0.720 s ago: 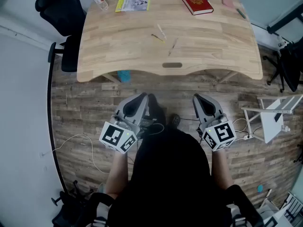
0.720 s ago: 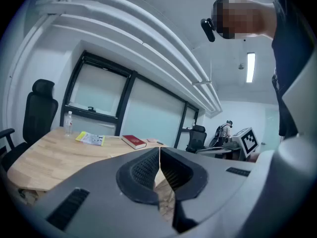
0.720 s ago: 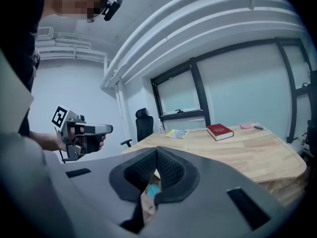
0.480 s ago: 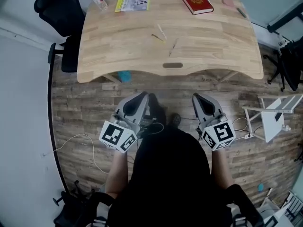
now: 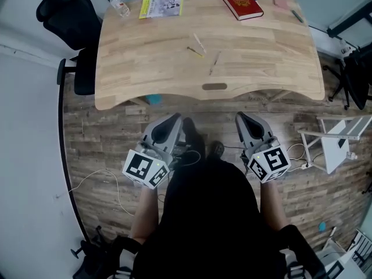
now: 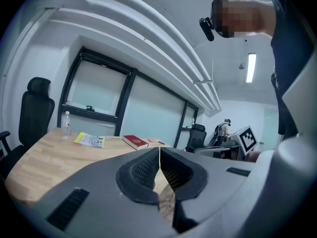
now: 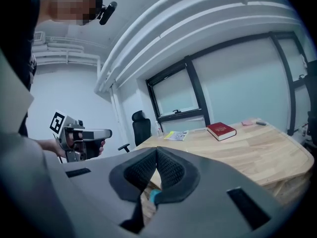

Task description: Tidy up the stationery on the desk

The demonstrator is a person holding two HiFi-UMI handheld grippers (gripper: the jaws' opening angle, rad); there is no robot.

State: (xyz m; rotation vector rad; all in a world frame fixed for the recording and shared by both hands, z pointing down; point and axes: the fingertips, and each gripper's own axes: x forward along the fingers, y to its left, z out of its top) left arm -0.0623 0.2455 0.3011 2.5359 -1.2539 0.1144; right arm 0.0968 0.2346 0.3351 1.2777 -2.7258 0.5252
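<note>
The person stands a little back from the light wooden tabletop and holds both tools low before the body, pointing toward 12 o'clock, probably because no object is chosen yet. The left tool has its ribbed pads pressed together with nothing between them, and the right tool is closed and empty in the same way; I judge this is a resting posture before the tidying begins. All the stationery lies on the tabletop, well apart from both tools. Near the middle are three loose items: a pale thin stick, a short yellow pencil just beside it, and a dark slim pen toward 3 o'clock of them. At the far edge, a red hardcover book lies at about 12 o'clock, a yellow printed booklet at 11 o'clock with a clear plastic bottle beside it, and a small pink pad and another dark pen at 1 o'clock. They look scattered, so gathering them seems to be the work ahead.
</note>
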